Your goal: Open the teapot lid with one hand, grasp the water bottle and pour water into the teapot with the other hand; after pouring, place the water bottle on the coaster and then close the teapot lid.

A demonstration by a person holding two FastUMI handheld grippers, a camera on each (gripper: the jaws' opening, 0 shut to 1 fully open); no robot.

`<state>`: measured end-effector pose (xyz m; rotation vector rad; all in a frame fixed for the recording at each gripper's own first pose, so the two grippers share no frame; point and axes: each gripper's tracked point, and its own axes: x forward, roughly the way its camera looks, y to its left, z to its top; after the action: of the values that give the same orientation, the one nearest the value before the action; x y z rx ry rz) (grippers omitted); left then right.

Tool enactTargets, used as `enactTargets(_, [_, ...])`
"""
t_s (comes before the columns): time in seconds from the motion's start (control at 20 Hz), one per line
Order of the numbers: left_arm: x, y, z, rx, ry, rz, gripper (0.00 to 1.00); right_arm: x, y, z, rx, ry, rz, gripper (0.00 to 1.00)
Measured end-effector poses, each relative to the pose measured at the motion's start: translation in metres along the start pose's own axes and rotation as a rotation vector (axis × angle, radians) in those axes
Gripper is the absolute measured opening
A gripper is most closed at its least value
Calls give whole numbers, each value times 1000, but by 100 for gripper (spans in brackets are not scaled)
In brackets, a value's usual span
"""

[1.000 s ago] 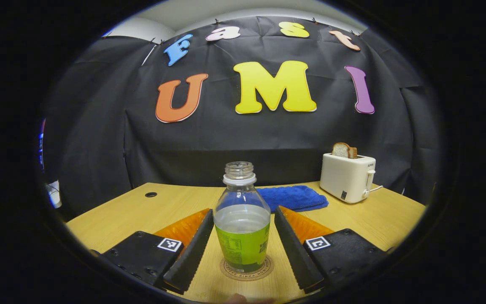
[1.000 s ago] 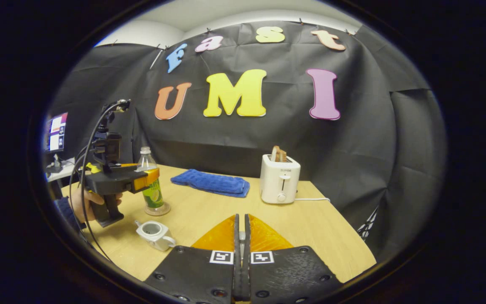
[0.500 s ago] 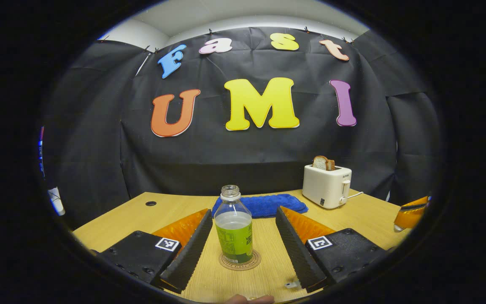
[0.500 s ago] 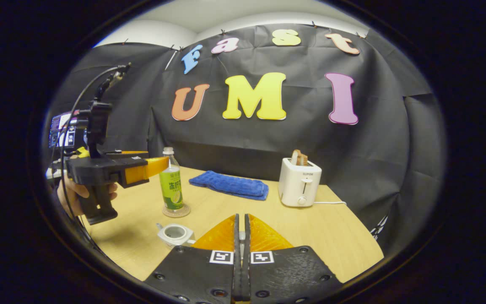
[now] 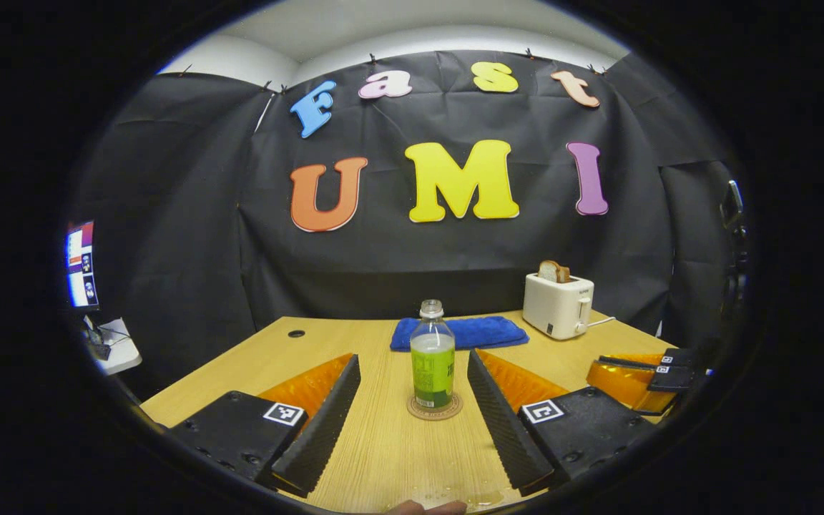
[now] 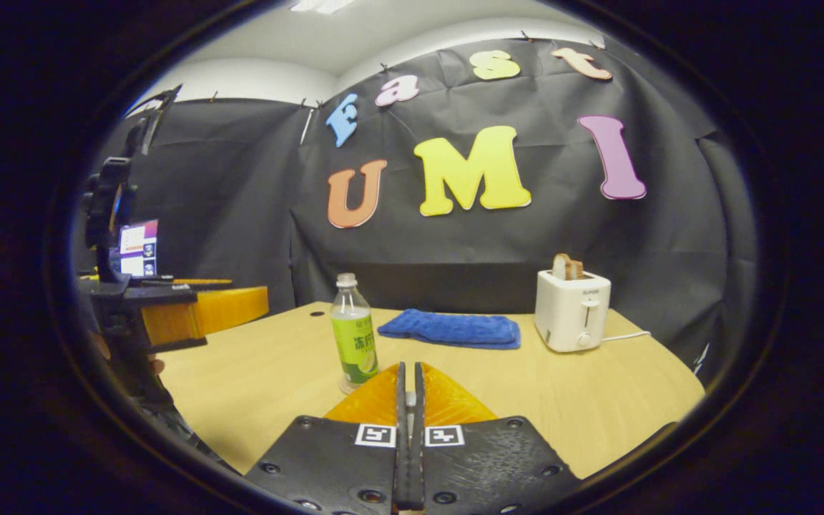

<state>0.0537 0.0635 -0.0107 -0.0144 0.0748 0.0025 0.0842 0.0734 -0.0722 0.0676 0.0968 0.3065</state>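
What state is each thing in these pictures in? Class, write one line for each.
water bottle: upright on the coaster, uncapped, part full, released.
left gripper: open, short of the bottle.
right gripper: shut.
toaster: bread sticking up from its slot.
blue cloth: folded, flat.

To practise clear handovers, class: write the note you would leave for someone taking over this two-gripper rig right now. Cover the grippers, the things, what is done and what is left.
Left gripper: open, holding nothing, pointed at the bottle and apart from it.
Right gripper: fingers together, above the table; I cannot tell if the lid is pinched between them.
Bottle: upright, uncapped, part full, standing on the coaster.
Done: bottle placed on the coaster and released.
Left: close the teapot lid, probably with the right gripper.
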Motion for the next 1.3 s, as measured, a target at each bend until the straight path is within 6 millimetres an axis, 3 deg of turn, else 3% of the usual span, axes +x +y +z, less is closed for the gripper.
enactTargets(0.15, [-12, 14, -4, -12, 7, 24, 94, 13, 14, -3, 48, -33, 3, 0])
enactTargets(0.5, [-37, 15, 4, -58, -26, -45, 94, 27, 30, -27, 38, -39, -14, 2])
enactTargets(0.75, [-39, 37, 8, -65, -32, -12, 95, 37, 32, -39, 26, -12, -31, 0])
enactTargets(1.2, [-29, 37, -4, -52, 0, -12, 95, 59, 17, -83, 8, 70, -73, 0])
enactTargets(1.3, [-28, 36, -6, -53, 4, -18, 95, 58, 18, -80, 0, 65, -77, 0])
